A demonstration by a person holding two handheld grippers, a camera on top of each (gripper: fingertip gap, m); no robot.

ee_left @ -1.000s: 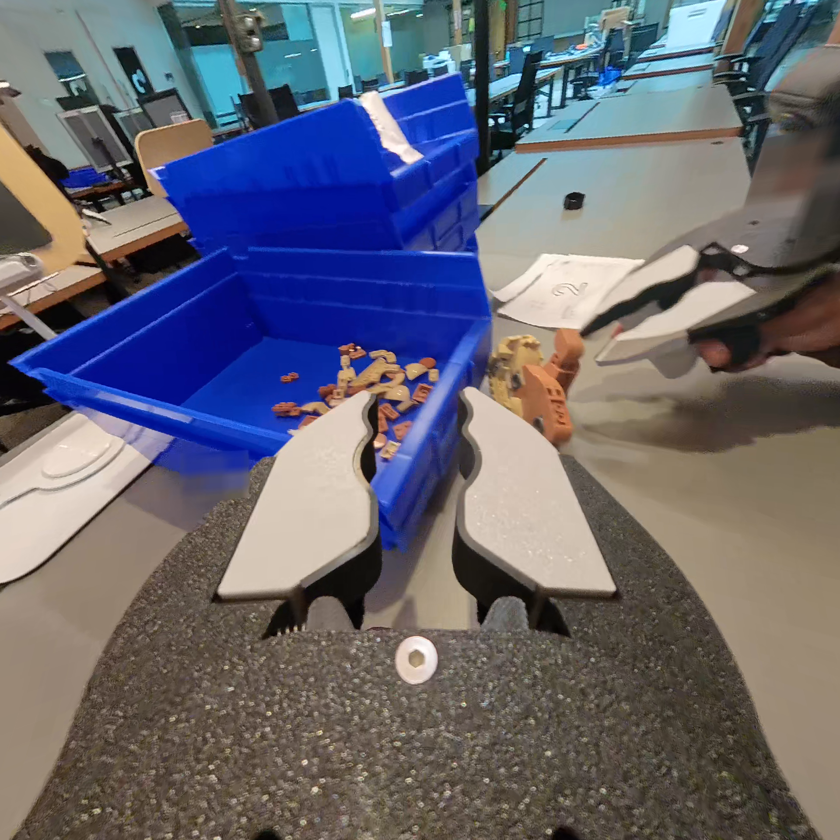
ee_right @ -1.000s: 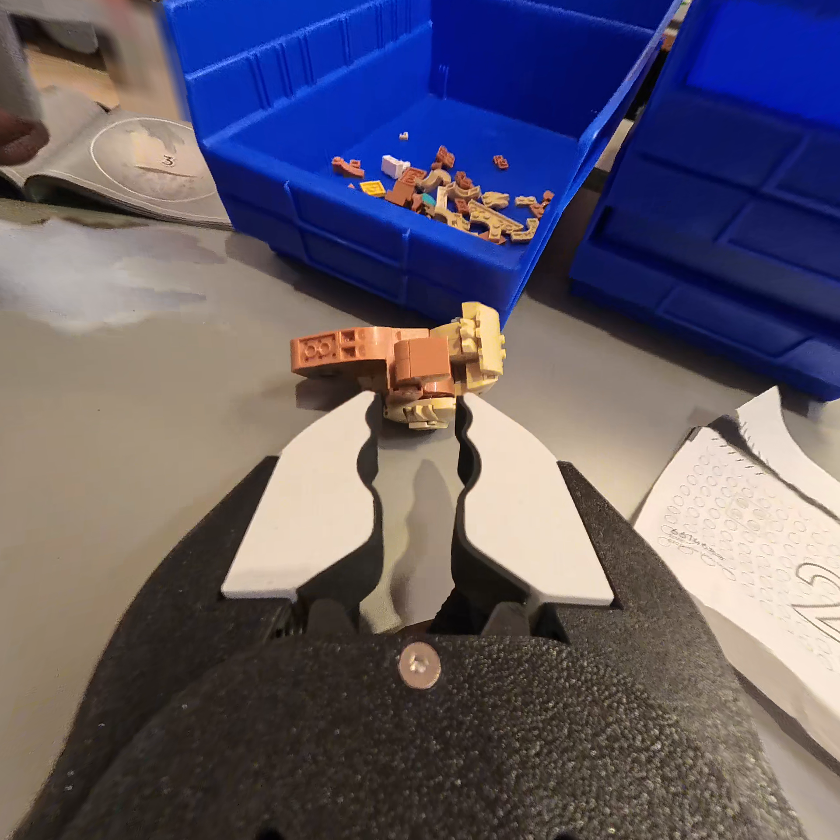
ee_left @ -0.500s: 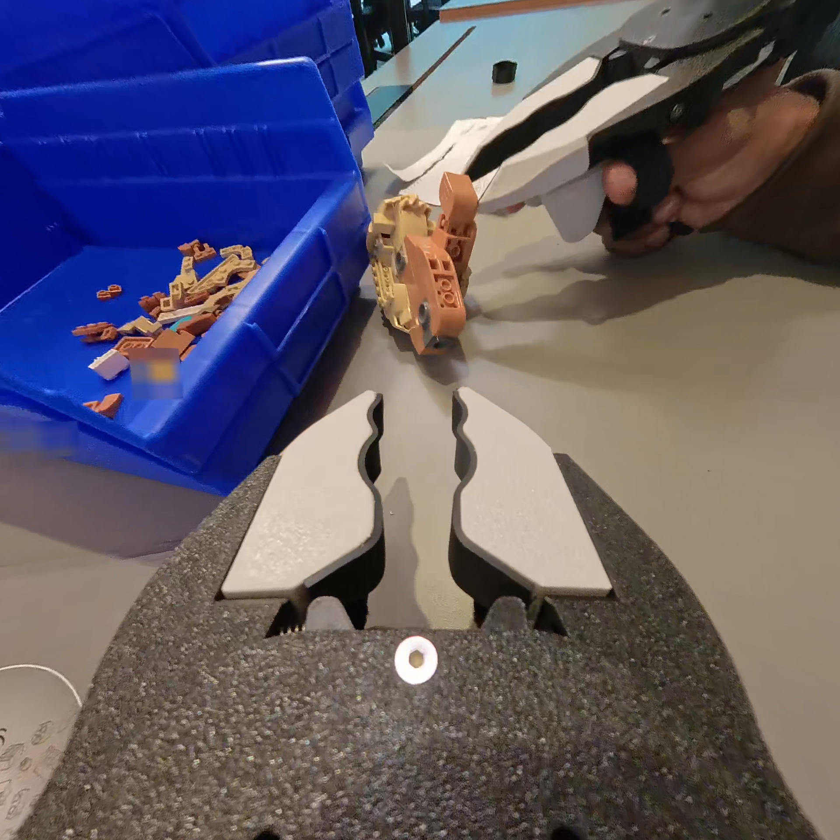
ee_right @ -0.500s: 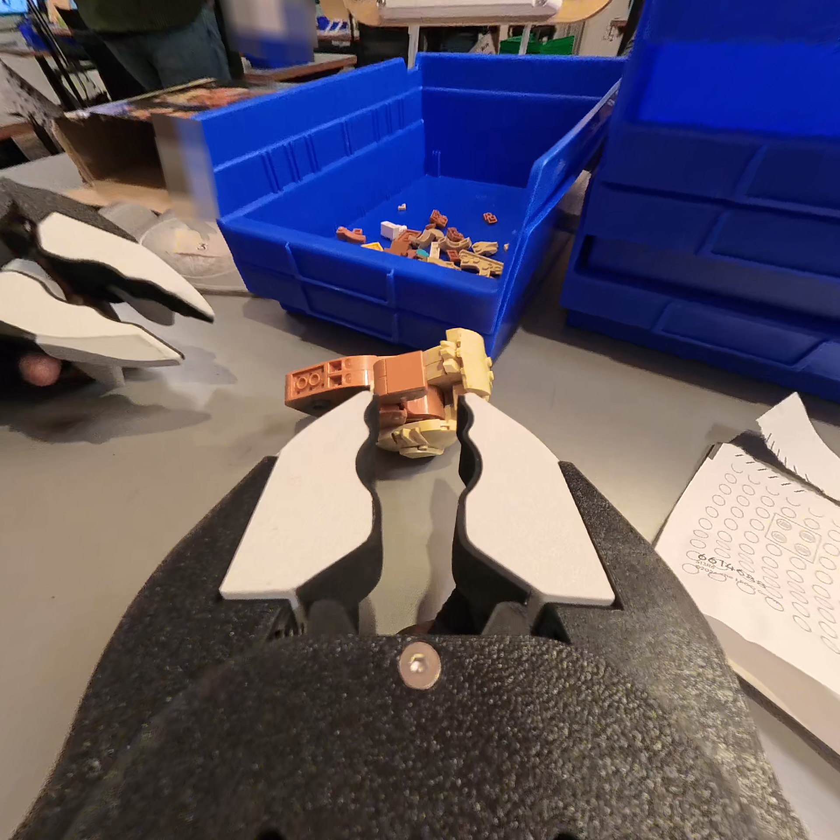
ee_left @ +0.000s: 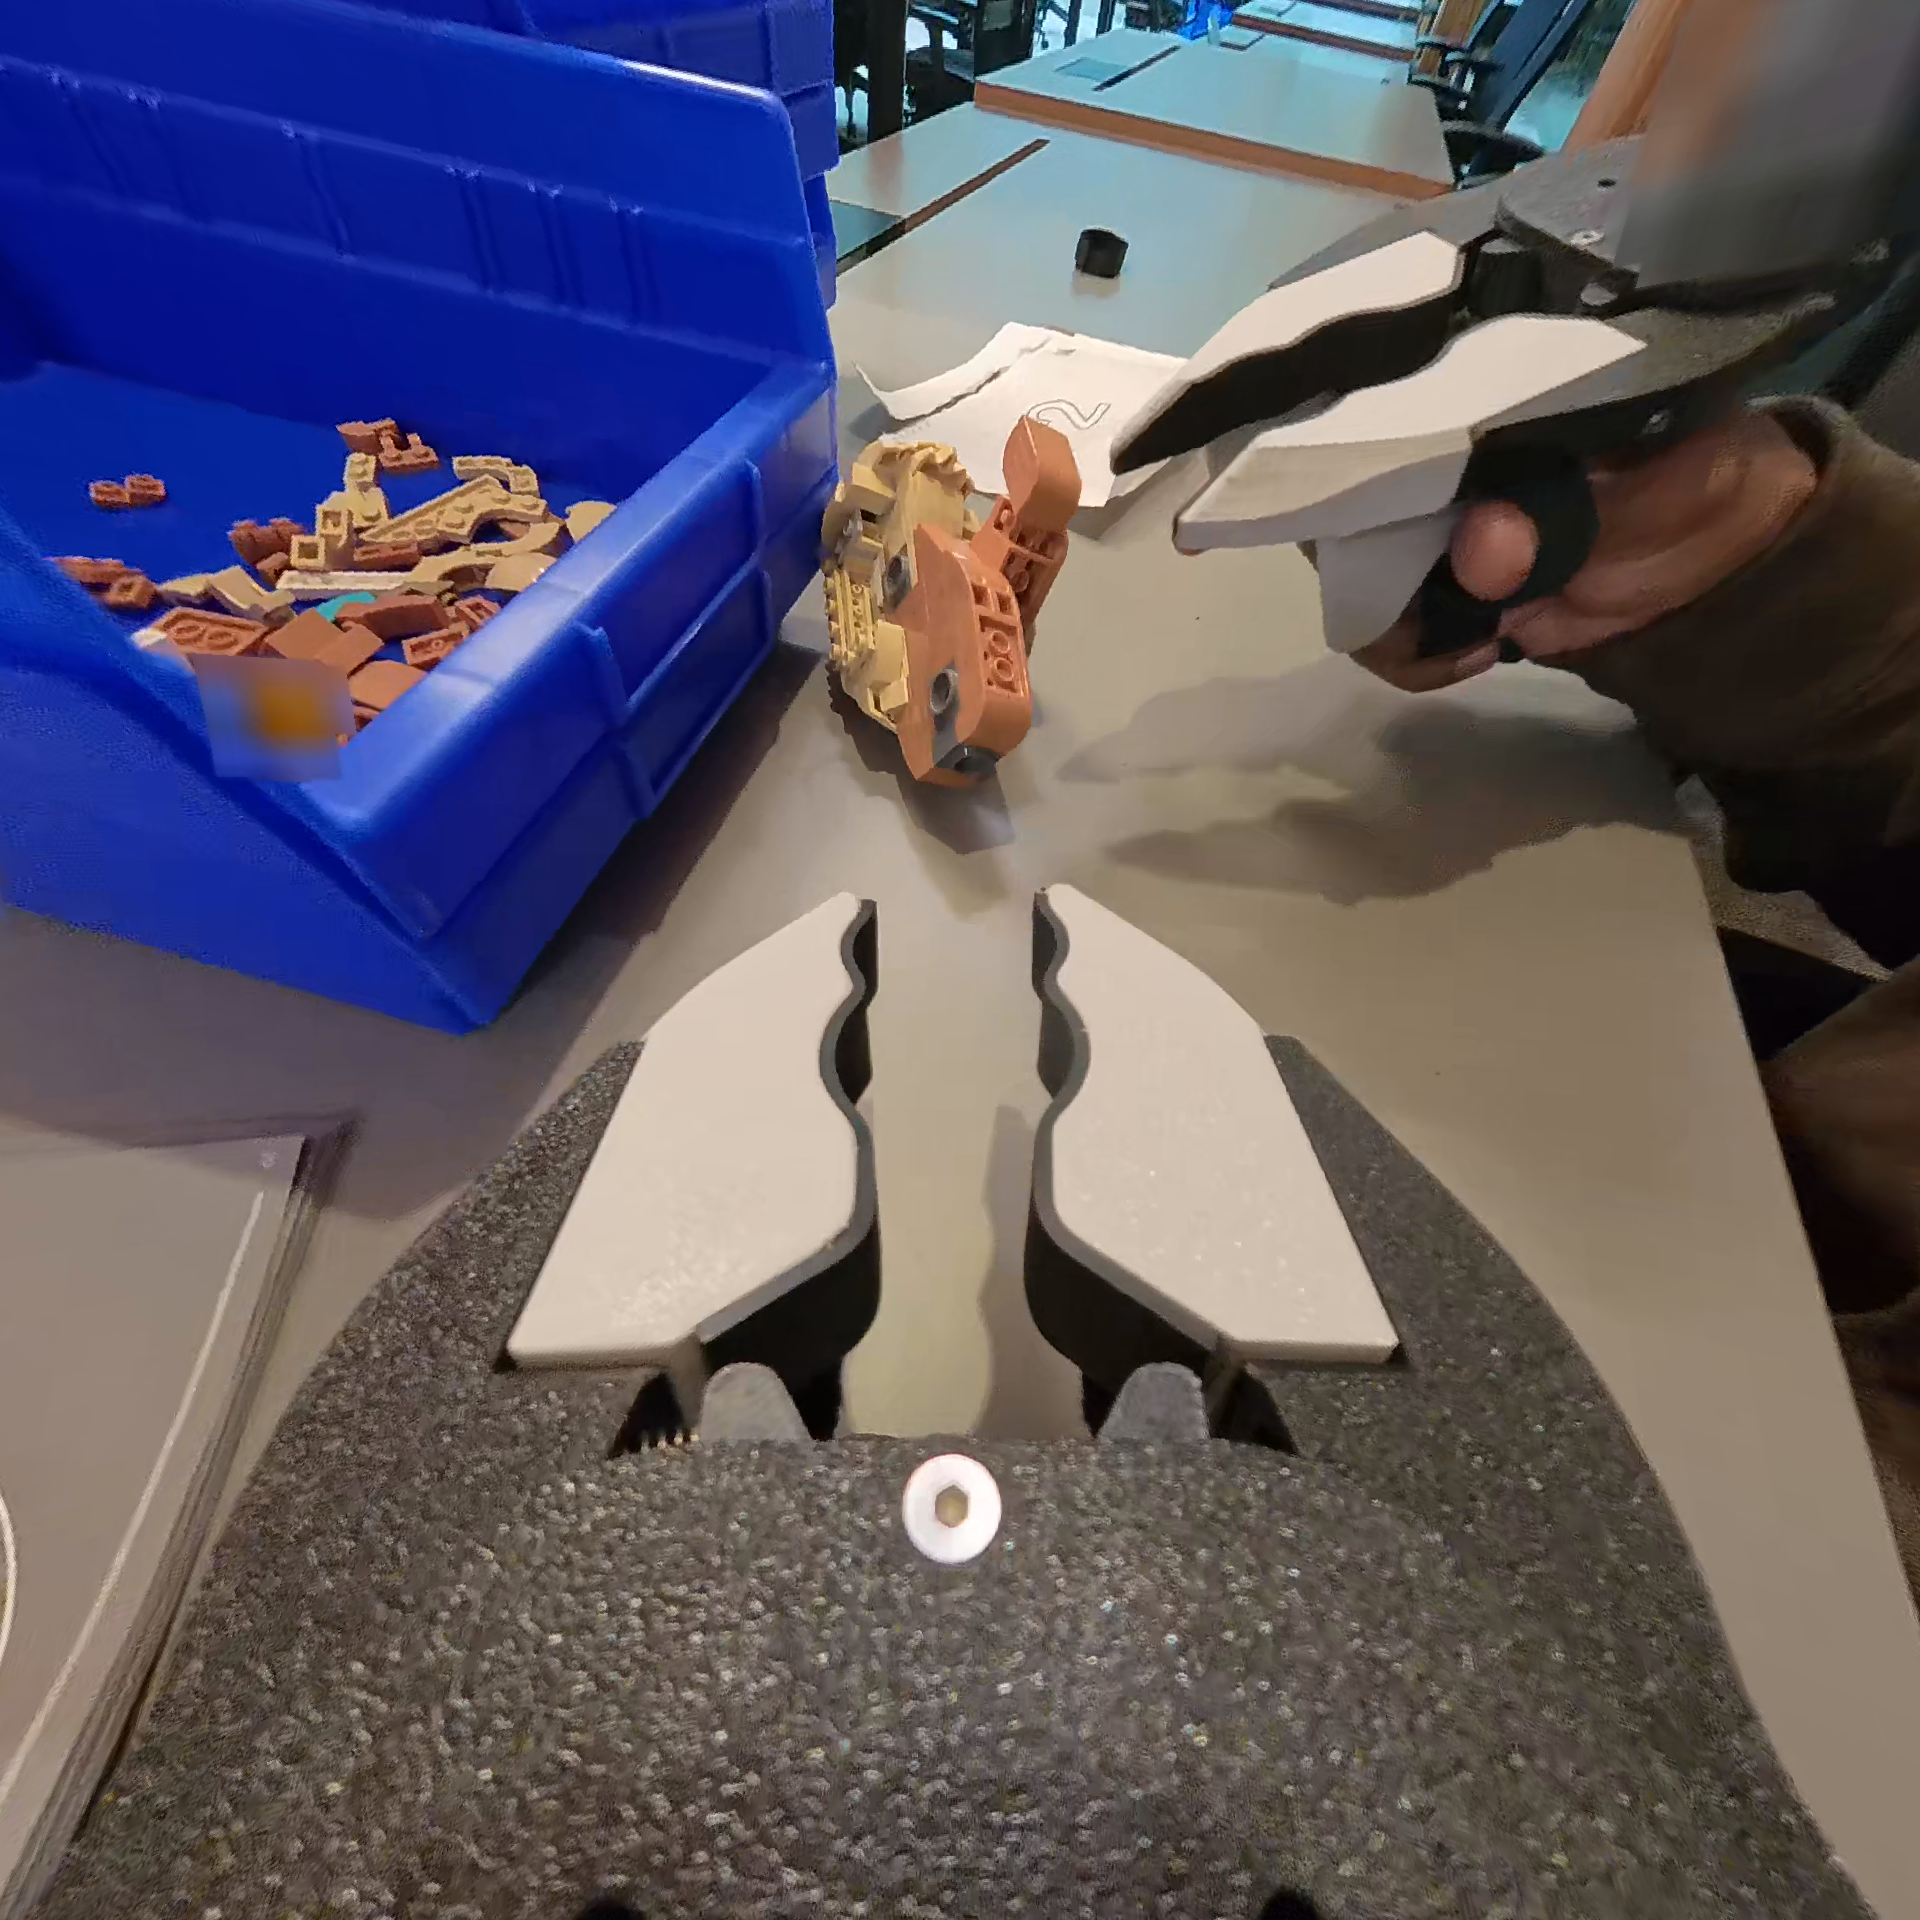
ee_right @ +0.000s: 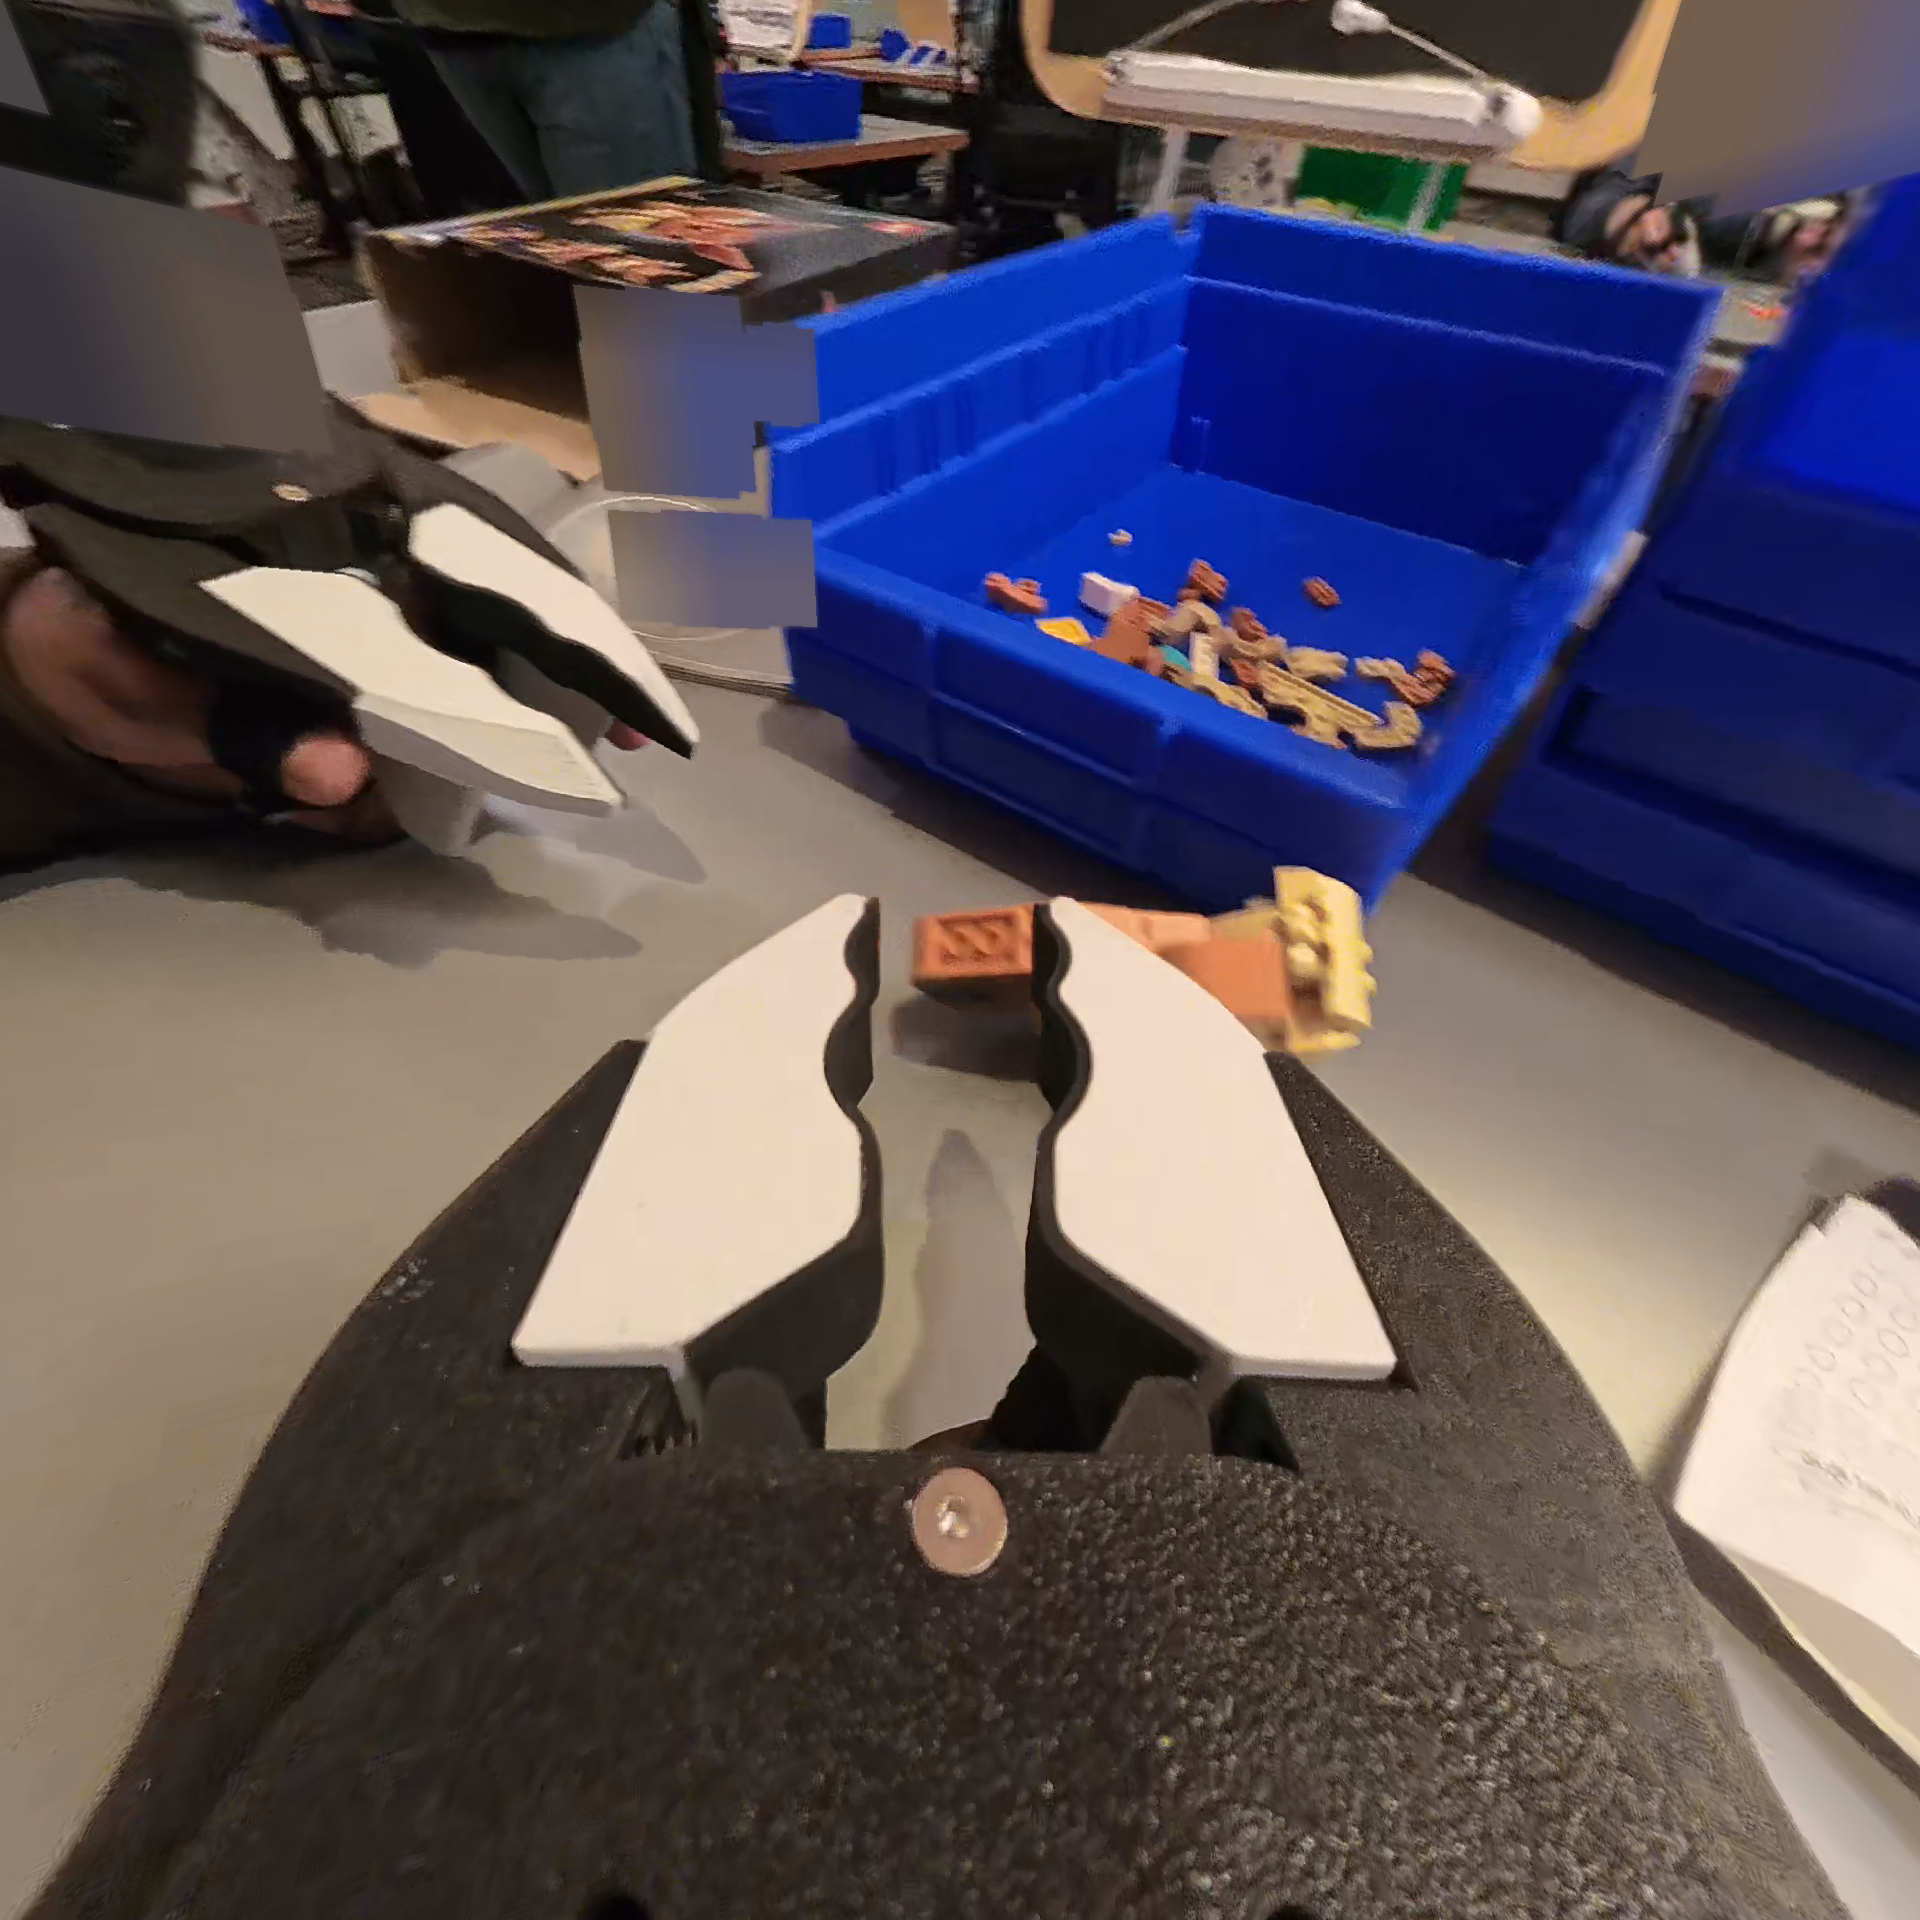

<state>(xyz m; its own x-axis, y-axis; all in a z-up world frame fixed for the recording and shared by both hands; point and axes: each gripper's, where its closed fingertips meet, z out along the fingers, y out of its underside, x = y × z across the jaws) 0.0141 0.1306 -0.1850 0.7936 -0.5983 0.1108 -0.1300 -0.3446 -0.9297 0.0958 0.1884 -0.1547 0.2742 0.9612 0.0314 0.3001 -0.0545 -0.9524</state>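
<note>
The left hand-held gripper (ee_left: 954, 909) stands part open with nothing between its fingers, near the brick model (ee_left: 940, 613) lying on the bench (ee_left: 1299, 987) beside the blue bin (ee_left: 468, 665). The right hand-held gripper (ee_right: 956, 914) is likewise part open and holds nothing; its right finger (ee_right: 1143, 1091) hides part of the blurred model.

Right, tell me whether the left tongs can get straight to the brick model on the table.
Probably yes. The left tongs stand open and empty, and only bare table lies between them and the brick model. The blue bin sits off to the side.
</note>
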